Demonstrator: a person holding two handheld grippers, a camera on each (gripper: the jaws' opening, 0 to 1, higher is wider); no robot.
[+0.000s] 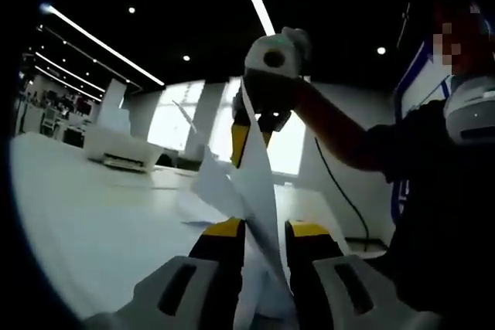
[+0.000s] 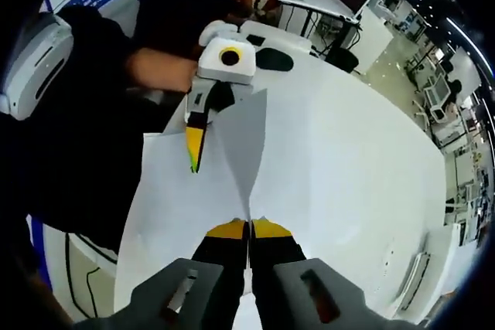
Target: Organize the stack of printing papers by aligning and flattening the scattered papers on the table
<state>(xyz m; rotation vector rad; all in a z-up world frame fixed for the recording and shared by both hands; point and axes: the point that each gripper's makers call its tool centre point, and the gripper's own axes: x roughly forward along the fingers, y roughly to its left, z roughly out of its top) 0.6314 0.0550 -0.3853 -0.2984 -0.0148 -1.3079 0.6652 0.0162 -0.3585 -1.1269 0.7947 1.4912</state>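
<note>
Holding one sheet of paper clear of the white table, both grippers are engaged, and we judge the task to be at an early or middle stage: a sheet is lifted, not yet laid flat or squared against any stack.

Left gripper view. At 9 o'clock we see a white printer-like box resting on the far part of the table. At 6 o'clock the left gripper rises with its yellow-tipped jaws a little apart, and the paper runs down between them; we cannot tell whether the pads actually pinch the sheet or merely flank it. At 12 o'clock the right gripper hangs over the top edge of the same sheet, which twists and folds between the two tools. At 3 o'clock a person's dark sleeve fills the side.

Right gripper view. At 9 o'clock the person's dark clothing lies behind the sheet. At 11 o'clock the left gripper meets the far edge of the paper, one yellow fingertip showing in front of it. At 6 o'clock the right gripper has its jaws pressed together on the near edge, where a crease runs up the sheet. From 1 to 4 o'clock the table spreads bare and white.

Remaining work, as we judge it: lowering, flattening and aligning this sheet. No stack or other scattered sheets can be made out with certainty; pale shapes behind the sheet in the left gripper view may be more paper.
</note>
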